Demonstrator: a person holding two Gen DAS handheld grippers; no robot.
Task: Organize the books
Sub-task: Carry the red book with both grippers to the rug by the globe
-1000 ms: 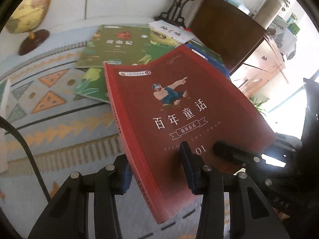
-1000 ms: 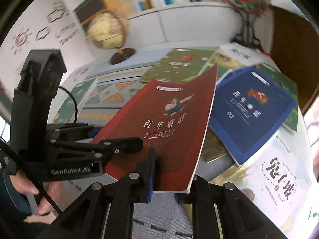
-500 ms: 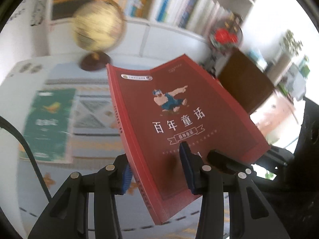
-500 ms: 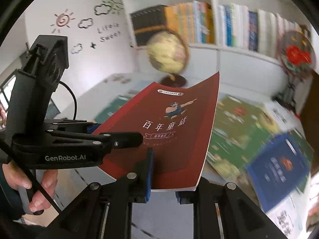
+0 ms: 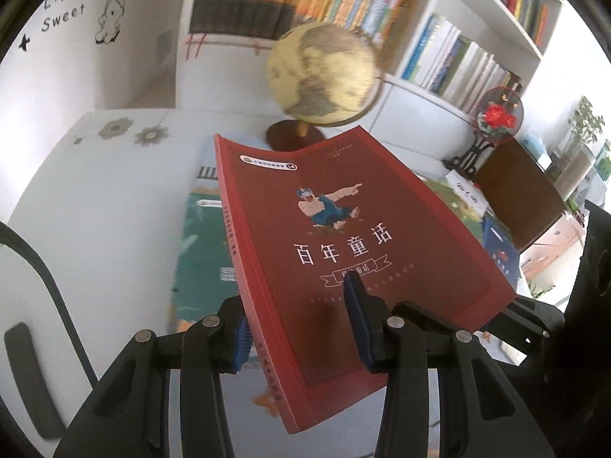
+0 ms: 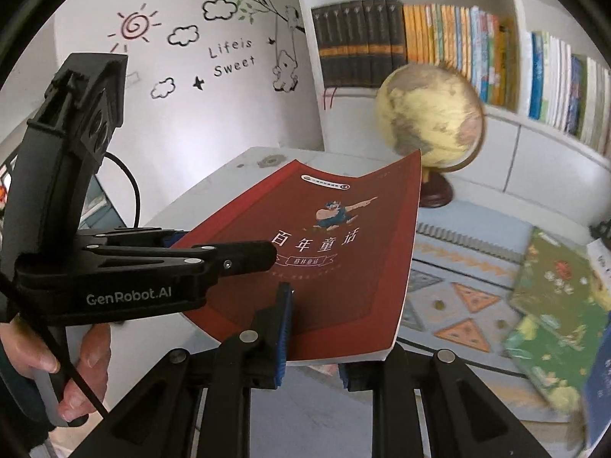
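Observation:
A red book [image 5: 343, 229] with a cartoon figure and white characters on its cover hangs in the air, held by both grippers. My left gripper [image 5: 294, 305] is shut on its lower edge near the spine, one blue pad on the cover and the other under it. In the right wrist view the red book [image 6: 324, 252] has its lower right corner clamped in my right gripper [image 6: 313, 332]; my left gripper [image 6: 229, 259] reaches in from the left. A green book [image 5: 198, 252] lies flat on the white table [image 5: 95, 198] below.
A globe [image 6: 427, 114] stands just beyond the book, before a white bookshelf [image 6: 496, 49] packed with upright books. Several green and blue books [image 6: 553, 305] lie on a patterned mat at the right. A brown cabinet [image 5: 515, 198] stands far right. A hand [image 6: 76, 362] grips the left handle.
Both grippers have carried the red book leftward and slightly up, away from the scattered books. The globe, the shelf and the white table's left end have come into view.

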